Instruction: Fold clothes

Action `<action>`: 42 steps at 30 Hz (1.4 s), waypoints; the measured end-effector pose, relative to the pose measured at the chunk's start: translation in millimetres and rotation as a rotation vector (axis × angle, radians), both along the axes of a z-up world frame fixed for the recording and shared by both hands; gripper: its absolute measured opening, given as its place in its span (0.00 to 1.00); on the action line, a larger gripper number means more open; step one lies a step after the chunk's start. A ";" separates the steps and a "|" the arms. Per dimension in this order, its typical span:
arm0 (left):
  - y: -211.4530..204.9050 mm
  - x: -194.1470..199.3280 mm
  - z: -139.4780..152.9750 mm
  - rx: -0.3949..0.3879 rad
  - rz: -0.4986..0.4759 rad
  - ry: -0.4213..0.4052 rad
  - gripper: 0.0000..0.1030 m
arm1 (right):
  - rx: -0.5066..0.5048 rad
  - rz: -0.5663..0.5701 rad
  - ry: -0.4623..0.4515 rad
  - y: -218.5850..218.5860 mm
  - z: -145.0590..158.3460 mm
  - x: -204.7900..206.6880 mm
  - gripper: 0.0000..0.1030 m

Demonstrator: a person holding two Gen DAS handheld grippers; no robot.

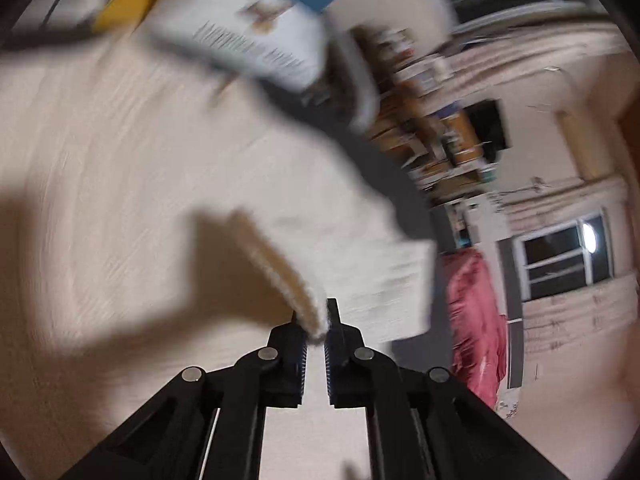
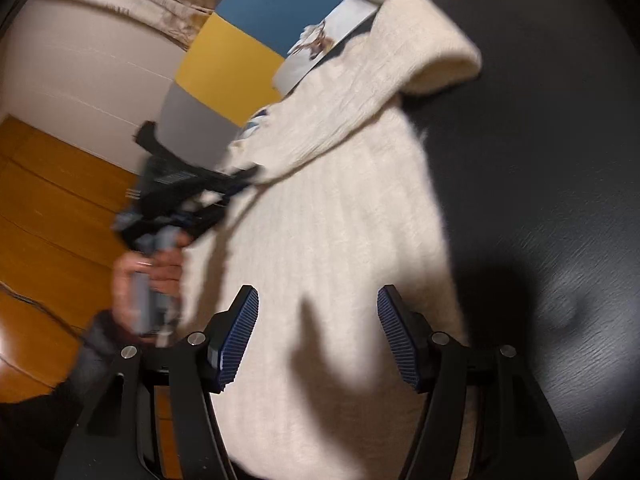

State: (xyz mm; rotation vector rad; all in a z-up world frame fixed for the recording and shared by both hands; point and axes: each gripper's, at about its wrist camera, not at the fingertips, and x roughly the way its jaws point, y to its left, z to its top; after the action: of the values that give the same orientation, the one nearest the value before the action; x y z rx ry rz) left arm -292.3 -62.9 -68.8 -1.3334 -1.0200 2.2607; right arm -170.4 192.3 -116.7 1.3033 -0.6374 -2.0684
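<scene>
In the left wrist view, your left gripper point(image 1: 318, 322) has its jaws pinched tight on a fuzzy edge of the cream sweater point(image 1: 120, 152). The edge sticks up out of the jaws, and the rest of the sweater spreads out wide over the dark desk point(image 1: 400, 184). This picture is blurry. A white printed cloth point(image 1: 260, 36) lies past the sweater, near the far edge of the desk. A red cloth point(image 1: 474, 312) hangs off to the right, away from the desk.

In the right wrist view, your right gripper point(image 2: 318, 340) has its jaws wide apart. Nothing is in them. It hangs over the near part of the sweater point(image 2: 332, 220), which lies along the left side of the desk point(image 2: 540, 160). One sleeve point(image 2: 432, 56) lies folded over toward the far edge. Your left hand point(image 2: 148, 276) holds the other gripper at the sweater's left edge.

To do this fold well, I think you should keep the left pinch tight so the edge does not slip. Bring the open right jaws down on the same side of the sweater and grab only the top layer. Then lift both sides together and lay the fold flat and even.
</scene>
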 end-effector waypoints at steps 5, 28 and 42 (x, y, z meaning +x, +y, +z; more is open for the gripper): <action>39.8 -22.0 105.2 -0.027 -0.059 0.214 0.06 | 0.072 -0.008 0.135 -10.4 13.3 -22.4 0.64; -8.8 -42.7 185.4 -0.038 -0.008 0.449 0.06 | -0.090 -0.242 0.145 -6.0 -4.7 -101.1 0.64; -91.5 6.6 90.9 -0.148 0.076 0.316 0.06 | 0.002 -0.338 0.102 -14.3 -19.2 -127.4 0.64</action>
State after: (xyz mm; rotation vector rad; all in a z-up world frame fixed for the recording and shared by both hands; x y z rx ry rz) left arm -285.7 -154.4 22.1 -0.9588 -0.8196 2.5421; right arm -297.8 178.0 -136.0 1.1437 -0.8578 -2.3869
